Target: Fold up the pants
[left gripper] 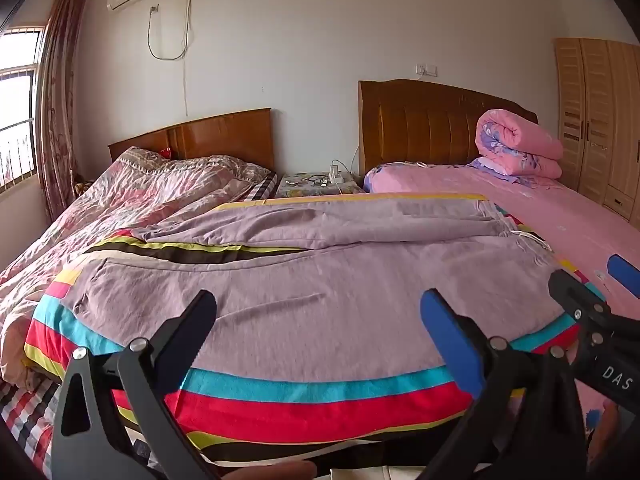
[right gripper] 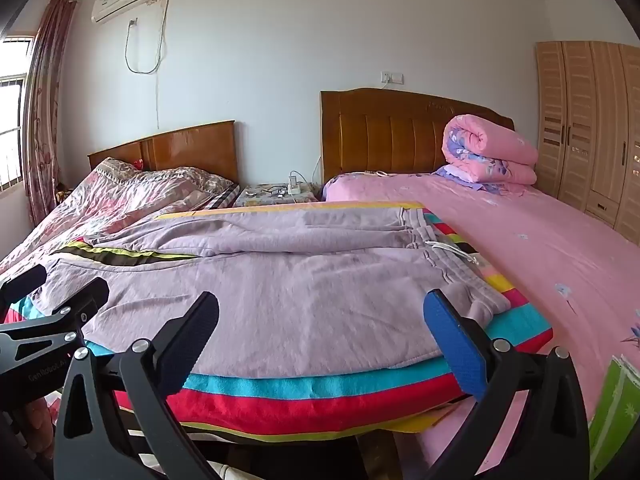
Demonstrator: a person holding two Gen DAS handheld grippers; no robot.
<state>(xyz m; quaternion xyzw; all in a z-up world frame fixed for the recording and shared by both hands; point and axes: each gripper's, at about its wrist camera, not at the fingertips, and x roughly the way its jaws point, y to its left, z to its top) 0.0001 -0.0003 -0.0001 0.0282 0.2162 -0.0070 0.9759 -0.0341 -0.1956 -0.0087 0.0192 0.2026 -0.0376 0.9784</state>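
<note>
**Soft lilac pants lie flat, both tools spread and empty**

You have a striped blanket (left gripper: 304,392) spread as the folding surface across the near end of the beds, and on it the pants (left gripper: 320,280) lie flat and full length, waistband to your right, legs running off to your left. The far leg (left gripper: 320,220) and the near leg part toward the cuffs, with dark and yellow stripes showing in the gap.

Judge the cloth as a light, thick knit: limp, not slippery, no stiffness to carry a fold by itself. It will drape and drag on the fleecy blanket, so lift before you carry it over rather than sliding it.

Take hold at edges, not mid-panel. The waistband (right gripper: 452,272) sits just ahead of your right tool (right gripper: 320,320), its near corner beside the blue pad. A white drawstring (right gripper: 448,248) trails loose there; keep it out of the pinch.

Your left tool (left gripper: 320,316) hovers over the near leg, jaws wide, nothing between them. The right tool stands equally wide and empty. The near cuff lies left of the left tool.
</note>
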